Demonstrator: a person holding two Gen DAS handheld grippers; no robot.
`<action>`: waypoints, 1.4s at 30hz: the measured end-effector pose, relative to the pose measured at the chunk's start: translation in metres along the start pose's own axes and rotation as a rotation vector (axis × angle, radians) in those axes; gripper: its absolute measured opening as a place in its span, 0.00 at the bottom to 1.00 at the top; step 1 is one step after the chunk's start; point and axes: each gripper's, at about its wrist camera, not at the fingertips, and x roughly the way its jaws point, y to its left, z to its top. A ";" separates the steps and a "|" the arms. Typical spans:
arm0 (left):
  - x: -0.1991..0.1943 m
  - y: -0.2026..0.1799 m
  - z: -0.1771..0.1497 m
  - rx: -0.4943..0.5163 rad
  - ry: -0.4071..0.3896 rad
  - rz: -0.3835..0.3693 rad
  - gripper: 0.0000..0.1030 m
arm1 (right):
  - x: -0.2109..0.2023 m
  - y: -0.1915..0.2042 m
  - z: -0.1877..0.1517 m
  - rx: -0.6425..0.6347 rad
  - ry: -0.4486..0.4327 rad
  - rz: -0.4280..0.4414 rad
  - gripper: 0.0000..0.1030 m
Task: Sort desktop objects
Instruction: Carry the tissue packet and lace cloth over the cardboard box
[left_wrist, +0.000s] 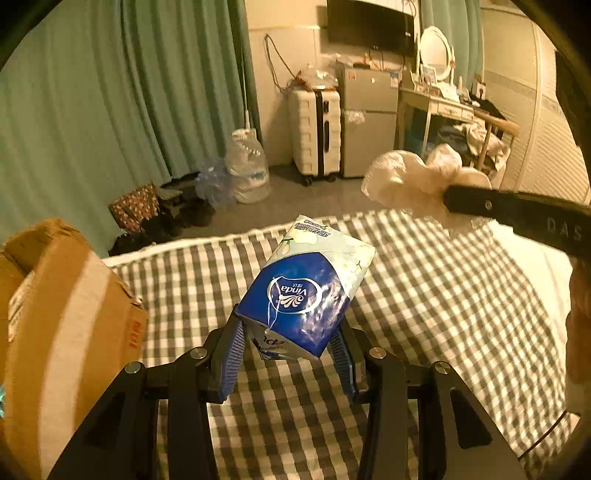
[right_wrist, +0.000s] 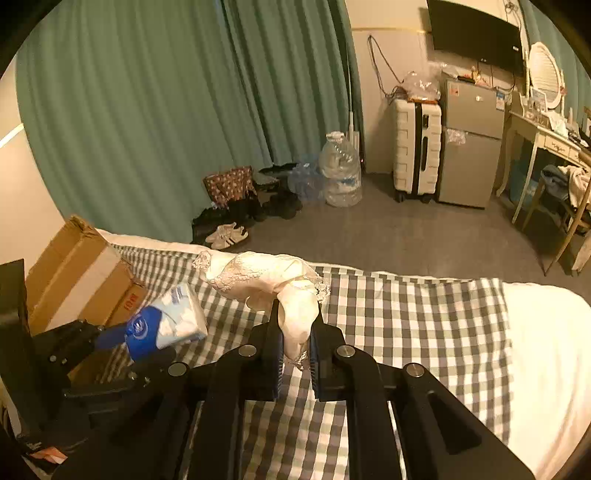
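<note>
My left gripper is shut on a blue and white Vinda tissue pack, held lifted above the grey checked bed cover. From the right wrist view the same tissue pack hangs at the left, in front of a cardboard box. My right gripper is shut on a white lace-trimmed cloth, which drapes above the bed cover. In the left wrist view that cloth hangs from the right gripper's dark finger at the upper right.
An open cardboard box stands on the bed at the left. Beyond the bed edge are shoes, a large water bottle, a white suitcase, a small fridge and a dressing table. Green curtains hang behind.
</note>
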 end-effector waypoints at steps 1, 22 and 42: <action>-0.006 0.001 0.001 -0.003 -0.010 0.005 0.43 | -0.004 0.002 0.000 -0.001 -0.006 -0.004 0.11; -0.165 0.029 0.020 -0.058 -0.247 0.052 0.44 | -0.138 0.085 -0.003 -0.045 -0.199 -0.054 0.11; -0.221 0.080 0.011 -0.143 -0.276 0.090 0.44 | -0.168 0.150 0.001 -0.040 -0.289 -0.016 0.11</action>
